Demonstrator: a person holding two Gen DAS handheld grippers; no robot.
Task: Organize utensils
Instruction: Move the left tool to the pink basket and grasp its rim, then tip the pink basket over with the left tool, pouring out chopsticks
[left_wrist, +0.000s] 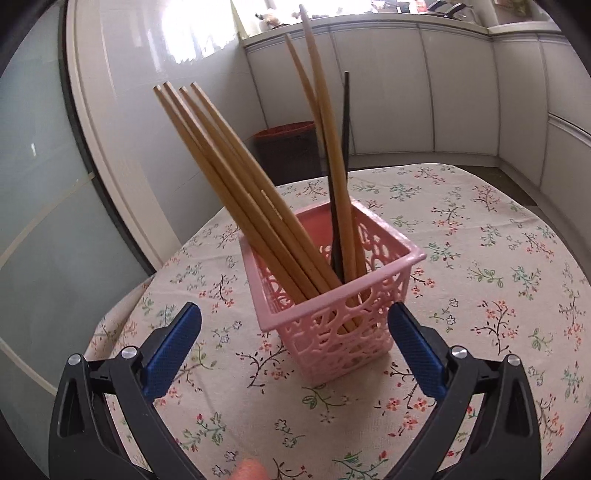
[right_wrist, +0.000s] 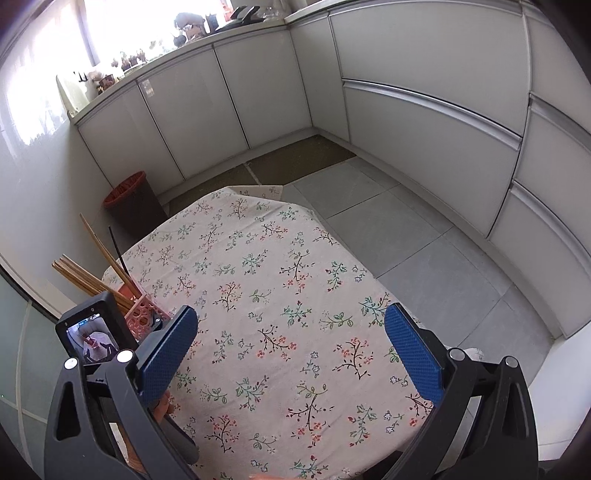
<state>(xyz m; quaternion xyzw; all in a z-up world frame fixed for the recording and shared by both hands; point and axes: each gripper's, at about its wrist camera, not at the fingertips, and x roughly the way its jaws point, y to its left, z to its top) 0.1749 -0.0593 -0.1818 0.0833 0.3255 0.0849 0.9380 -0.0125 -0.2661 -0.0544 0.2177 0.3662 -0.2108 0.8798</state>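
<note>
A pink lattice basket (left_wrist: 332, 314) stands upright on the floral tablecloth (left_wrist: 480, 258). Several wooden chopsticks (left_wrist: 236, 192) lean left out of it, two more (left_wrist: 325, 122) stand nearly upright, and a black chopstick (left_wrist: 345, 147) rises beside them. My left gripper (left_wrist: 294, 321) is open, its blue pads on either side of the basket's near corner, apart from it. In the right wrist view the basket (right_wrist: 142, 314) and chopsticks (right_wrist: 92, 280) show at the left edge, half hidden by the other gripper's body (right_wrist: 92, 332). My right gripper (right_wrist: 290, 325) hangs open over bare cloth, holding nothing.
The tablecloth (right_wrist: 277, 295) covers a small table; its far edge drops to a grey tiled floor (right_wrist: 388, 206). A dark bin with a red rim (right_wrist: 129, 199) stands on the floor beyond the table. White cabinets (right_wrist: 424, 110) line the walls. A fingertip (left_wrist: 251, 470) shows at the bottom.
</note>
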